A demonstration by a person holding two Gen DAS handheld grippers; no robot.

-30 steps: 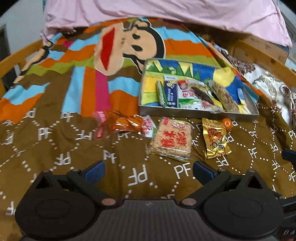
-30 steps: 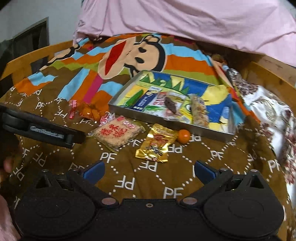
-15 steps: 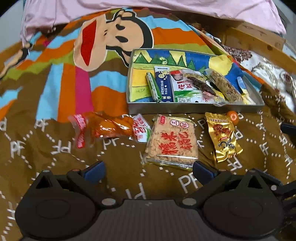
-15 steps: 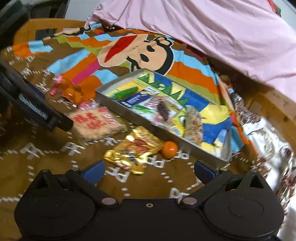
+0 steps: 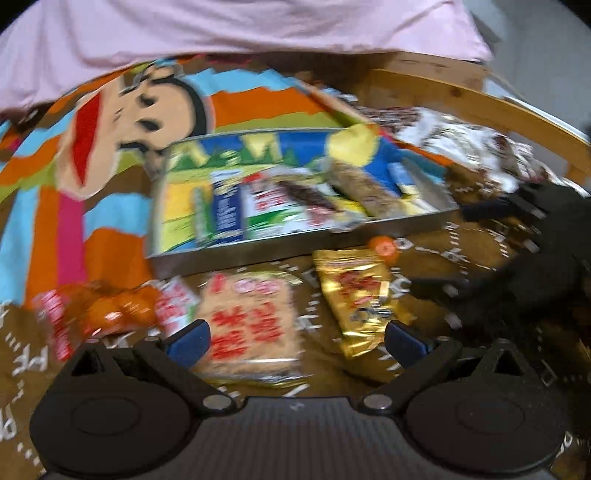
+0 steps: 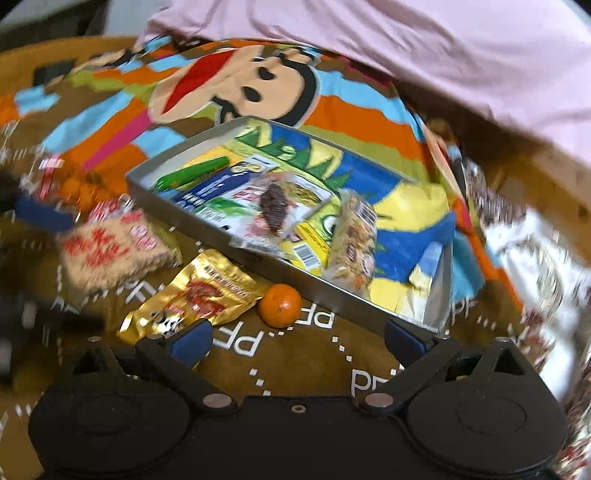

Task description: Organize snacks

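Observation:
A metal tray [image 5: 258,248] [image 6: 325,291] with a cartoon-printed floor lies on the brown blanket and holds several snack packs. In front of it lie an orange-red bag [image 5: 99,314] [image 6: 70,184], a rice cracker pack [image 5: 251,325] [image 6: 110,251], a gold pouch [image 5: 358,295] [image 6: 199,295] and a small orange [image 5: 384,248] [image 6: 279,304]. My left gripper [image 5: 297,338] is open, low over the cracker pack's near end. My right gripper [image 6: 297,338] is open just short of the orange and the gold pouch; it also shows as a dark blur at the right of the left wrist view.
A pink quilt [image 5: 240,29] [image 6: 424,48] is heaped behind the striped monkey blanket [image 5: 110,122] [image 6: 240,85]. A wooden bed rail [image 5: 480,107] [image 6: 554,192] and patterned cloth [image 5: 472,144] [image 6: 532,258] border the right side. Brown blanket [image 6: 303,365] lies bare just ahead of the right gripper.
Both grippers have moved forward and lower toward the loose snacks. The left one has closed in on the cracker pack, the right one on the orange. Both views are motion-blurred.

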